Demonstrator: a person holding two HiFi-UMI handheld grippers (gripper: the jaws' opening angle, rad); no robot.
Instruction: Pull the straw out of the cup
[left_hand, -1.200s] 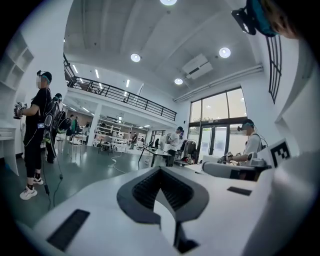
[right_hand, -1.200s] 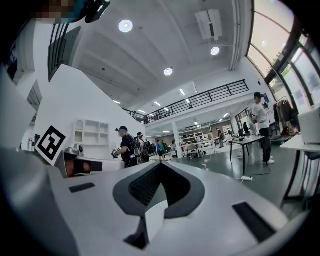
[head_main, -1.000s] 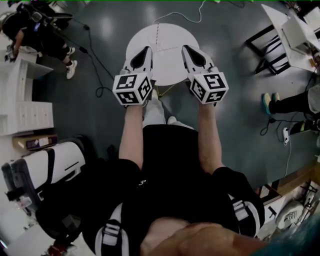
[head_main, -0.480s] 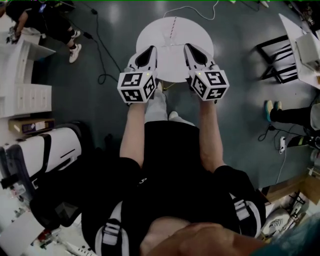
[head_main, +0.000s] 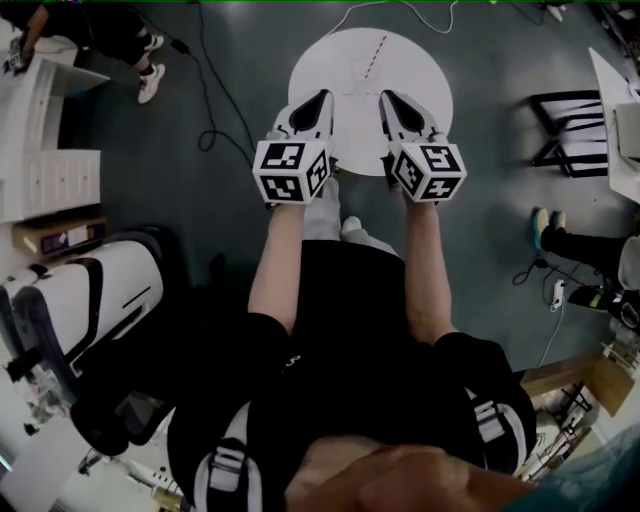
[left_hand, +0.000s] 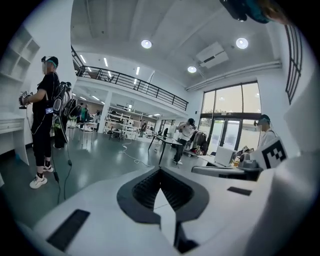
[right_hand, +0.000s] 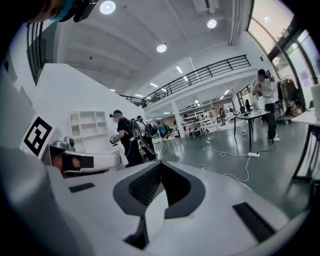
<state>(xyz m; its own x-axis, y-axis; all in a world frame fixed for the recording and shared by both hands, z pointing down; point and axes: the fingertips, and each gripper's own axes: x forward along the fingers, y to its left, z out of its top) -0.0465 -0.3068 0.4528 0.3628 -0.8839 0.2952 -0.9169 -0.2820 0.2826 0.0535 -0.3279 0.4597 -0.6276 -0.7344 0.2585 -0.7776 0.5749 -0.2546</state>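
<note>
fingers on my left gripper and right gripper are clenched shut, empty. both hover over the bench, short of the straw.

We stand before the desk, with our left gripper and right gripper side by side over its near half. The straw lies on the far half, ahead of both. A shelf unit stands well off to our left.
</note>
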